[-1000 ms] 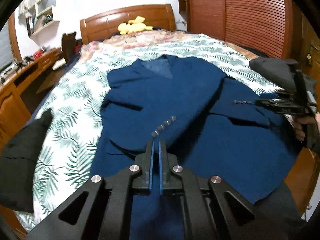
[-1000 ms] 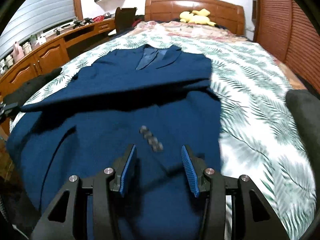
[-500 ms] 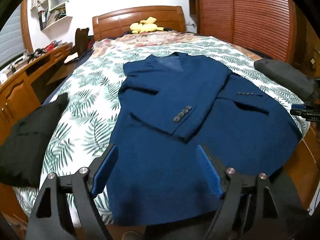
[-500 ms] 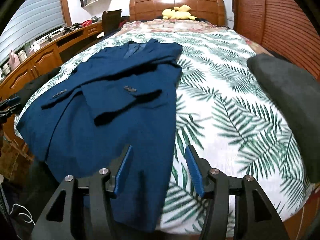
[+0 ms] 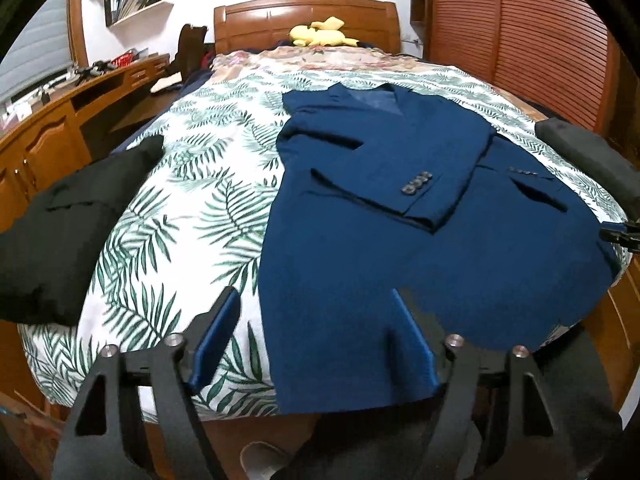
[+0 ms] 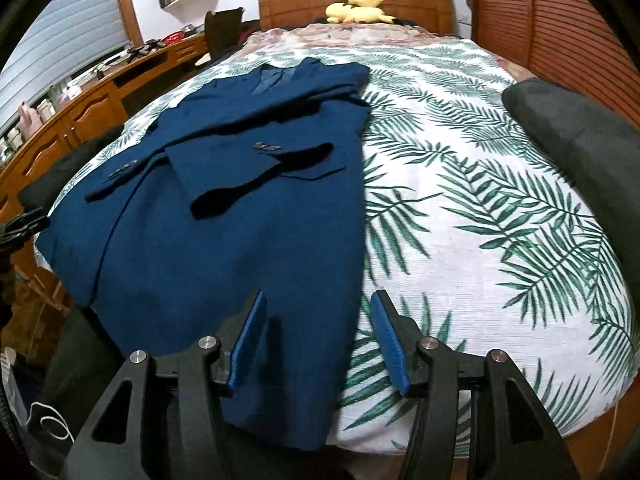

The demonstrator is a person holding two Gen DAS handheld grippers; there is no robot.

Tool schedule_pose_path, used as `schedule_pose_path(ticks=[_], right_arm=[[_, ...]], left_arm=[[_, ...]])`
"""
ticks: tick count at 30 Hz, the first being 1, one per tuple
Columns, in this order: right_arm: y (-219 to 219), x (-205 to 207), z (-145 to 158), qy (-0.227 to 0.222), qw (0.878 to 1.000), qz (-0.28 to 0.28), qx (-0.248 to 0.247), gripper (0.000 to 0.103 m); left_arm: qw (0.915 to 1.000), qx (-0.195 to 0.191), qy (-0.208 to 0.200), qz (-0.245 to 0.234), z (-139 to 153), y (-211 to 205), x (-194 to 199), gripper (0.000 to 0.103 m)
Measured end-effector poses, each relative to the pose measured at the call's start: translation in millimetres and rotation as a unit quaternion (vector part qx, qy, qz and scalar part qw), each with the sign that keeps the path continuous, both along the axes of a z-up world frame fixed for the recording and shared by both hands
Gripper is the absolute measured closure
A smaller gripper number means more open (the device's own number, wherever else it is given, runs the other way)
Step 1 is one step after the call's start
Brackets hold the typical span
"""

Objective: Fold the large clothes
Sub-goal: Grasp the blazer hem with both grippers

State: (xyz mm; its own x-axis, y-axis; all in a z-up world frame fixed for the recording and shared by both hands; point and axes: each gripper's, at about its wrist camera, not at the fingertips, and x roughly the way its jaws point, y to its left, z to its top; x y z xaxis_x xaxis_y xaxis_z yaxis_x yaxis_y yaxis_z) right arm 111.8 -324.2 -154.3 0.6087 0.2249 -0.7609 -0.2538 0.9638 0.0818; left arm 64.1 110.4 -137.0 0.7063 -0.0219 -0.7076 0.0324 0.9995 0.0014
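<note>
A navy blue suit jacket (image 5: 400, 248) lies face up on the bed, collar toward the headboard, both sleeves folded across its front. My left gripper (image 5: 314, 300) hovers over the jacket's lower left hem at the foot of the bed. Its jaws are closing, with the hem edge below the gap and the pads not pressing on cloth. My right gripper (image 6: 319, 296) stands open above the jacket (image 6: 220, 240) at its lower right hem edge, gripping nothing. Each gripper's tip shows at the edge of the other's view.
The fern-print bedspread (image 5: 180, 200) holds a black garment (image 5: 60, 232) at the left and a dark grey one (image 6: 580, 152) at the right. A yellow plush toy (image 5: 320, 32) lies by the headboard. A wooden desk (image 5: 40, 140) flanks the left, slatted wardrobe doors (image 5: 520, 40) the right.
My left gripper went from shut to open and drew back toward the foot of the bed and the left hem. My right gripper pulled back and shifted to the jacket's right hem.
</note>
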Motion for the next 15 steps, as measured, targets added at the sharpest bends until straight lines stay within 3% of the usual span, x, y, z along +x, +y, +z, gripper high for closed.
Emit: schedule_pose_path(ticks=[7,15], right_arm=[[7.6,-4.6,-3.3,-0.005,1.000,0.024,0.015,0.052],[-3.1,-10.1,-12.7,0.008,1.000,0.004,0.012,0.052]], left_arm=[[0.9997,-0.007,0.021,0.011,-16.6,8.5,-2.3,0.034],[0.9996,-0.015,0.021,0.012,-21.5,9.3,-6.1,0.034]])
